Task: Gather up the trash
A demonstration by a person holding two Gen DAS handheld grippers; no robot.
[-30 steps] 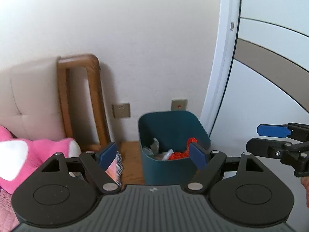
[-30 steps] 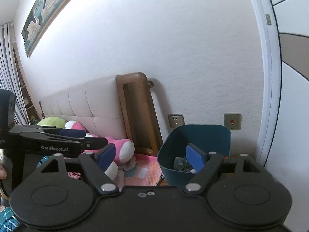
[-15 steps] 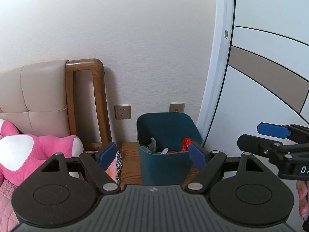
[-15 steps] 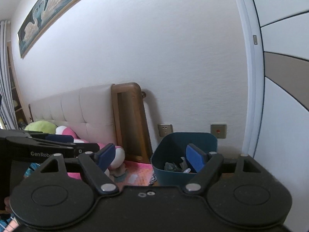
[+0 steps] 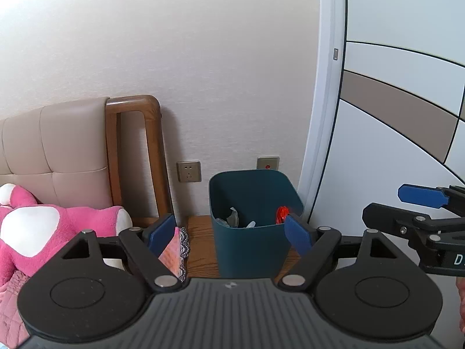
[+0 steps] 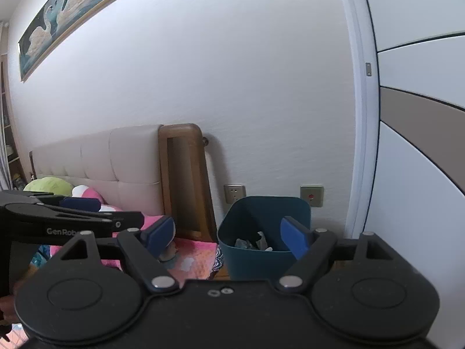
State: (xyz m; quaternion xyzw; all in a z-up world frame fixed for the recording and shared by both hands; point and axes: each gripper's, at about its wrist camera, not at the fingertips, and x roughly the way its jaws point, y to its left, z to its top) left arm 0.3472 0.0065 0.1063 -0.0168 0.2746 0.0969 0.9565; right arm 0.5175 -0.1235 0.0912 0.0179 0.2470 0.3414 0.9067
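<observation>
By the wall, a dark blue-green bin (image 5: 255, 218) stands on the wood floor (image 5: 202, 244), between a wooden bed end (image 5: 132, 157) and a white door frame (image 5: 322, 116). Inside the bin there is trash (image 5: 232, 218): some crumpled grey and white bits, and a bright red bit (image 5: 282, 213) near its right side. Two wall plugs sit low on the wall just behind the bin, one socket (image 5: 189, 171) and one plate with a red dot (image 5: 267, 163). The left gripper (image 5: 232, 234) points at the bin, and its blue fingers are spread wide with nothing between them. The right gripper (image 6: 229, 234) points at the bin too, with its fingers also spread wide and holding nothing. Each gripper shows at the edge of the other's view. On the bed lies a pink and white plush toy (image 5: 43, 226) next to a pink blanket (image 6: 194, 258). A green plush (image 6: 49, 184) lies farther back. A picture of swans (image 6: 75, 14) hangs high on the wall.
</observation>
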